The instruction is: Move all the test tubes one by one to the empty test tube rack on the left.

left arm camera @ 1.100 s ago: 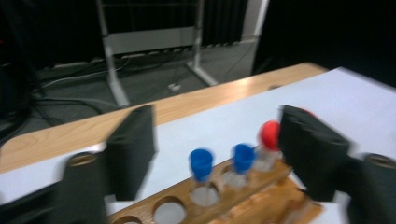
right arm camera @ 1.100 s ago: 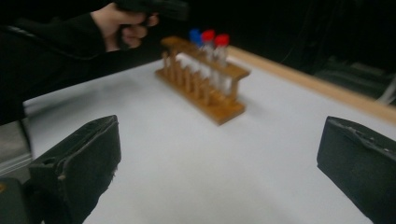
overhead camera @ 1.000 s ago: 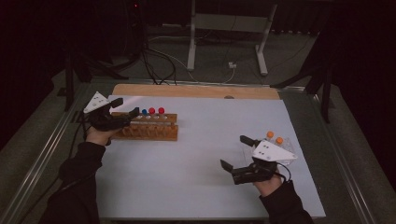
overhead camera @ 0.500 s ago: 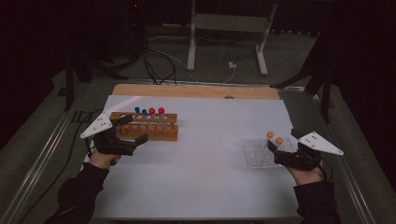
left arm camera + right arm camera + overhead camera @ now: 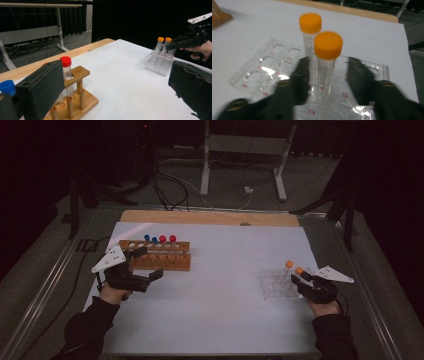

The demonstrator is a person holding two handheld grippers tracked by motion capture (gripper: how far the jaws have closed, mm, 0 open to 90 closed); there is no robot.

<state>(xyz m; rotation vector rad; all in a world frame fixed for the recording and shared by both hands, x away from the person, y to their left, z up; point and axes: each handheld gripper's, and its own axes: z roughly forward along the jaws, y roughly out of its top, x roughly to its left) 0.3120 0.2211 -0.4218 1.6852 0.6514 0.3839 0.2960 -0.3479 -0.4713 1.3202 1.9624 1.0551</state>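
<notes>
Closing my right gripper (image 5: pixel 325 75) around the nearer orange-capped tube (image 5: pixel 327 58), pads not yet touching; my left gripper (image 5: pixel 145 265) gapes wide.

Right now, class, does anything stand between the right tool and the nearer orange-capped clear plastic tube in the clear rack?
Nothing visible does. The right tool has just been closing, its jaws flanking the nearer orange-capped clear plastic tube, gaps showing either side.

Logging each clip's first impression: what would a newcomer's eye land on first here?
Two orange-capped tubes standing in a clear plastic rack at the table's right, the right gripper having just been closing around the nearer one, gaps either side. At the left, a wooden rack holds red- and blue-capped tubes, the left gripper open beside it.
</notes>
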